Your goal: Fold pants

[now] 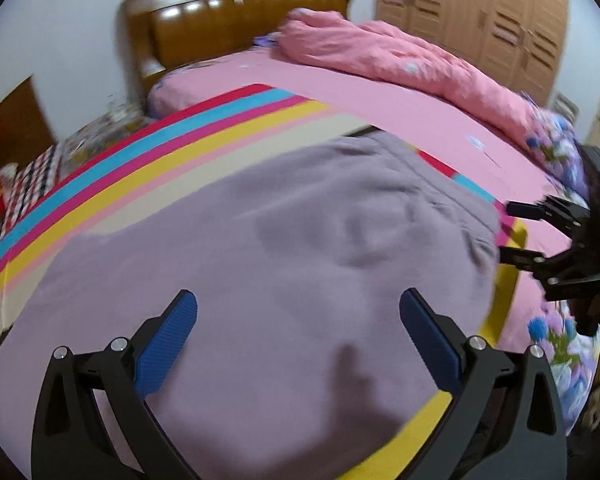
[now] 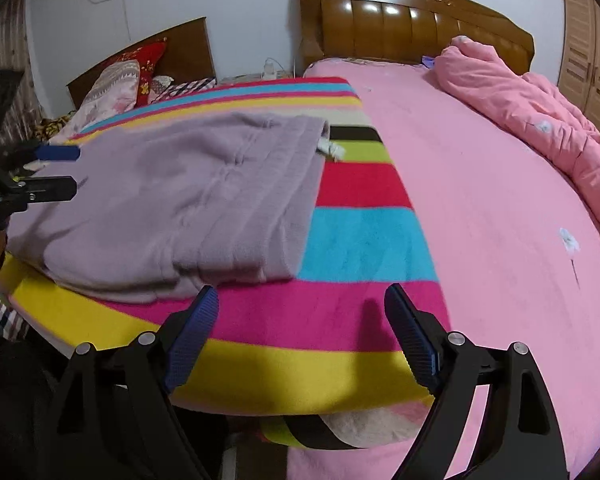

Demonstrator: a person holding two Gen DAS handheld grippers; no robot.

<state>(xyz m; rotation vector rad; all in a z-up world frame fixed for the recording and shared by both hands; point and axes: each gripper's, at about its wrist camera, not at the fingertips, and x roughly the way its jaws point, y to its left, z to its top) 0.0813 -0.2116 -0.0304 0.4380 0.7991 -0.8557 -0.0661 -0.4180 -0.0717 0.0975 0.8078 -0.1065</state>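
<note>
Lilac fleece pants (image 1: 260,240) lie folded and flat on a striped blanket (image 1: 148,160) spread over the bed. My left gripper (image 1: 298,304) hovers over the pants, its blue pads wide apart and nothing between them. In the right wrist view the pants (image 2: 172,200) lie left of centre, waistband edge to the right, with a white cord end (image 2: 332,148) sticking out. My right gripper (image 2: 302,296) stands open over the blanket's magenta stripe (image 2: 300,312), just beside the pants' near corner. The left gripper (image 2: 60,170) shows at the pants' left edge, and the right gripper (image 1: 512,232) at their right edge.
A bunched pink quilt (image 2: 540,112) lies along the far right of the pink sheet (image 2: 480,220). A wooden headboard (image 2: 412,20) and a wardrobe (image 1: 480,16) stand behind. A second bed with pillows (image 2: 120,80) is at the left. The blanket's yellow front edge (image 2: 300,376) overhangs the mattress.
</note>
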